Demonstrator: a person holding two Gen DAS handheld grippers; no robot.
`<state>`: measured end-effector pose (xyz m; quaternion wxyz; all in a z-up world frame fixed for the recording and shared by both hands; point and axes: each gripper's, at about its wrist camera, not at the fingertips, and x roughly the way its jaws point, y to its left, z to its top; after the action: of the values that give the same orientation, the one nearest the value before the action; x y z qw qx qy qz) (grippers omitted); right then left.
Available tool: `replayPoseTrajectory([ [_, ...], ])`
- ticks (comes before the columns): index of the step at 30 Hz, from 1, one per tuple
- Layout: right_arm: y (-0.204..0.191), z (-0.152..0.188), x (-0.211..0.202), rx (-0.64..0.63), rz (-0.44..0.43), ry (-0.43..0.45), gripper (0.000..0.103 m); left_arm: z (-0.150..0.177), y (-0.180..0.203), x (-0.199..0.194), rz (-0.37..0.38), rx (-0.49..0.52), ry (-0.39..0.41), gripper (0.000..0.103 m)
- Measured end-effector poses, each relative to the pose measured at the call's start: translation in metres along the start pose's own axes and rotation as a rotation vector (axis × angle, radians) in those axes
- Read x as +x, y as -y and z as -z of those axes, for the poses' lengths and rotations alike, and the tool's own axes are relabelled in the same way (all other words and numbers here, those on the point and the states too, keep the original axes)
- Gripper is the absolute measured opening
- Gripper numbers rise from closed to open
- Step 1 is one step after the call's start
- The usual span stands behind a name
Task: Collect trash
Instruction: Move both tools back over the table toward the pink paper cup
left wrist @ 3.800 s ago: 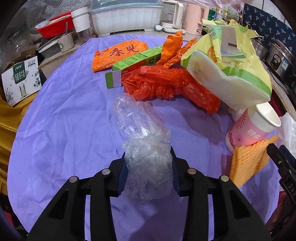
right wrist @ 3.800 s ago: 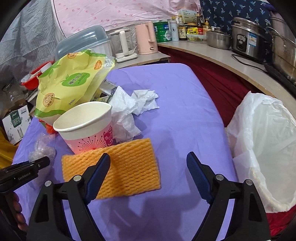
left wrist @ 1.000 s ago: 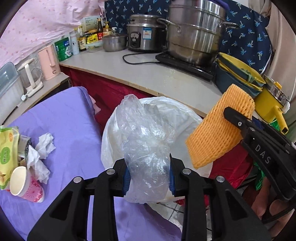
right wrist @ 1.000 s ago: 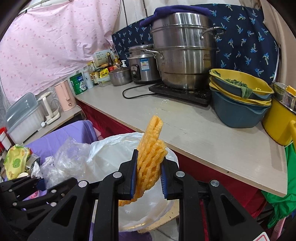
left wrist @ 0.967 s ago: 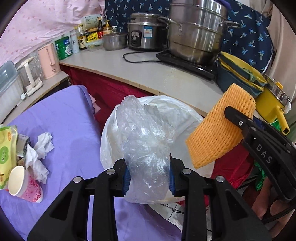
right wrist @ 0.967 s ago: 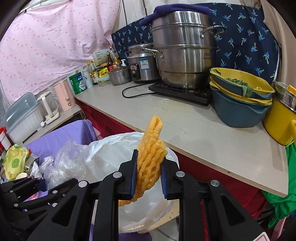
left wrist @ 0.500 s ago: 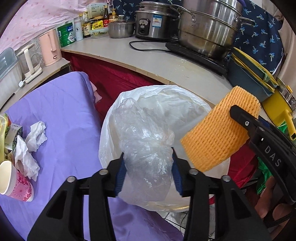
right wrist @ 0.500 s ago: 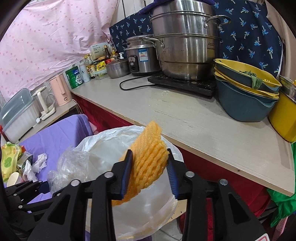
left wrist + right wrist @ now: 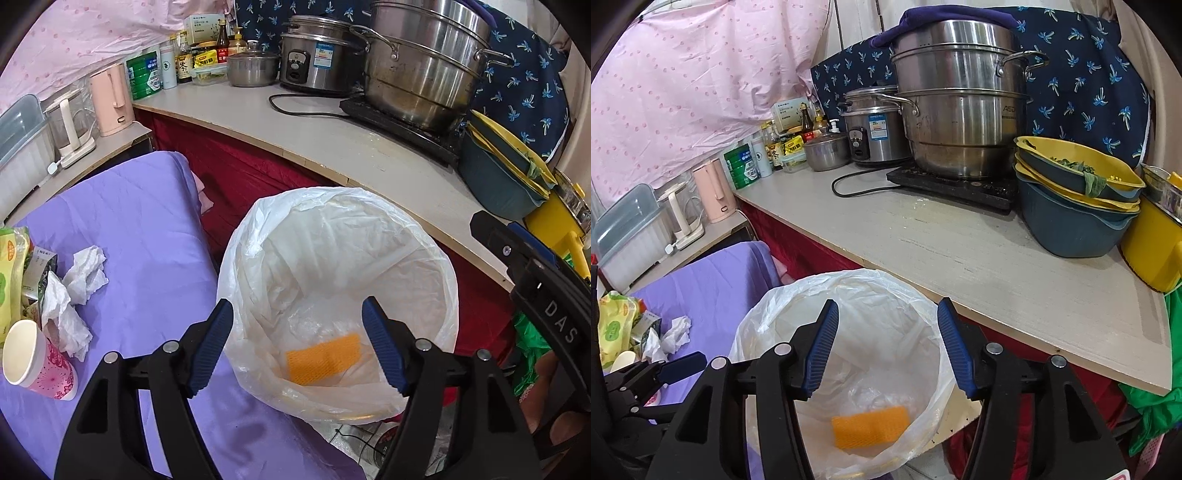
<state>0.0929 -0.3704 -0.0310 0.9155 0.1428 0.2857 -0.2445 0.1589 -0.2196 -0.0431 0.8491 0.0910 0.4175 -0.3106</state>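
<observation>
Both my tongs, left [image 9: 297, 347] and right [image 9: 888, 345], are opening, nothing between them, over the white-lined bin [image 9: 436, 258]. Orange foam net [image 9: 323, 357] lies inside. "DAS" readable on right tongs; steamer [image 9: 956, 99] marked "ASD".

A home kitchen: steamer pot [image 9: 960, 96], rice cooker [image 9: 873, 127] and kettle [image 9: 714, 192] crowd the far counter [image 9: 960, 243]

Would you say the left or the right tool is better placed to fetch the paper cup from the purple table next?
Probably left: the left tool, opening and empty, has the paper cup close beside it.
</observation>
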Motion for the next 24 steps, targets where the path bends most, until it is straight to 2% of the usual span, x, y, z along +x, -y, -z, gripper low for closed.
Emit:
replayPoseTrajectory([
  [13, -0.016, -0.006, -0.029, -0.015, -0.033, 0.032, 0.059, -0.002, -0.013, -0.031, -0.008, -0.031, 0.049, 0.069],
  [24, -0.048, -0.005, -0.064, -0.043, -0.100, 0.061, 0.064, 0.005, -0.047, -0.075, -0.064, -0.081, 0.106, 0.069],
])
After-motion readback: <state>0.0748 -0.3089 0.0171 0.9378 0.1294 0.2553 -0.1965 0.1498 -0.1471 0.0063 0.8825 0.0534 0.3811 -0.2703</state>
